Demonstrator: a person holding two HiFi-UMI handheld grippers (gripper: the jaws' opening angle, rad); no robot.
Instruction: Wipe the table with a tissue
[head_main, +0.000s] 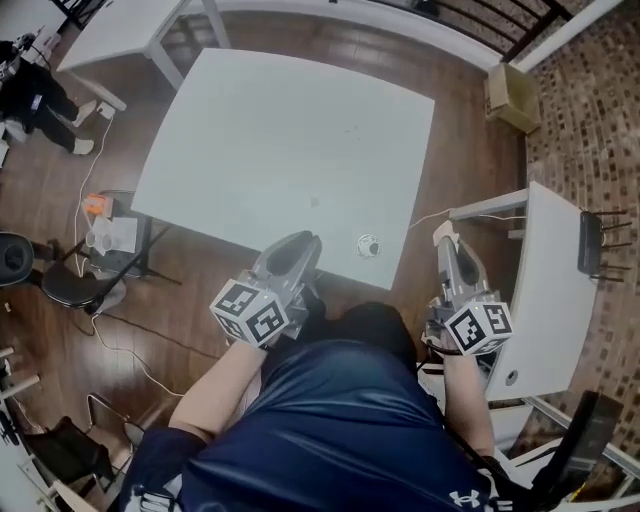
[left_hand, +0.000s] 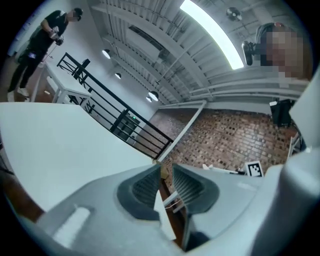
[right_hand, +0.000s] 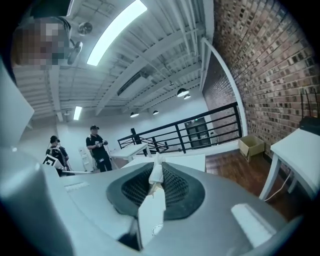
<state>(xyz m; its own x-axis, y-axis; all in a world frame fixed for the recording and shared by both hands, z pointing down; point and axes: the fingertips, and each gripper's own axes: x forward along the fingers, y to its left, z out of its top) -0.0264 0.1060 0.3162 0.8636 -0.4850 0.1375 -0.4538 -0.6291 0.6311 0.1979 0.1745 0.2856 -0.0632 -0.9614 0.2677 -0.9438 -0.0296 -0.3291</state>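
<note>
Item 1: white counter, square, on a dark wood floor. A small round object lies near its front edge.

Item 2: left claw, poised over the counter's front edge just left of the round object. Its jaws stand a narrow gap apart with nothing between them, and the floor shows through the gap in the left gripper view.

Item 3: right claw, off the counter's right side, over the floor between the counter and a second white table. It is clenched on the tissue.

Item 4: tissue, white and crumpled, pinched between the right claw's ribbed pads, with a tuft poking past the tips.

Item 5: cardboard box, on the floor by the brick wall.
</note>
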